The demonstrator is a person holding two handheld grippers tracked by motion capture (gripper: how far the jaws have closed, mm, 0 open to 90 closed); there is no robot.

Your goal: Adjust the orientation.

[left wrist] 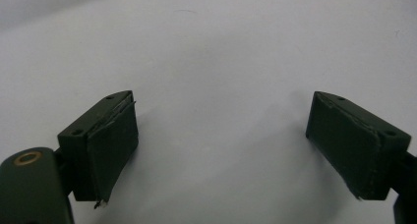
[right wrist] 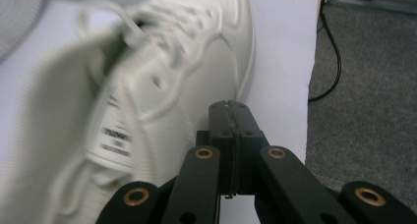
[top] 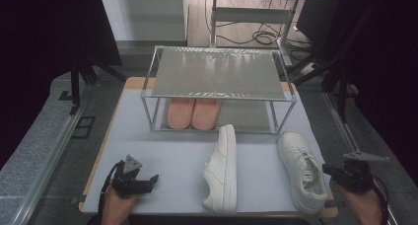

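Two white sneakers lie on the pale table [top: 167, 161]. One sneaker [top: 222, 170] rests on its side near the middle front; the other sneaker [top: 302, 168] stands upright at the front right. My right gripper [top: 329, 169] is at the right table edge, next to that upright sneaker [right wrist: 147, 96], its jaws shut together with nothing between them [right wrist: 230, 108]. My left gripper [top: 150, 180] hovers over the front left of the table, open and empty [left wrist: 221, 135], looking down on bare tabletop.
A metal two-tier rack [top: 217, 74] stands at the back of the table, with a pair of pink slippers [top: 192, 112] on its lower shelf. Grey floor [right wrist: 364, 86] and cables lie past the table's right edge.
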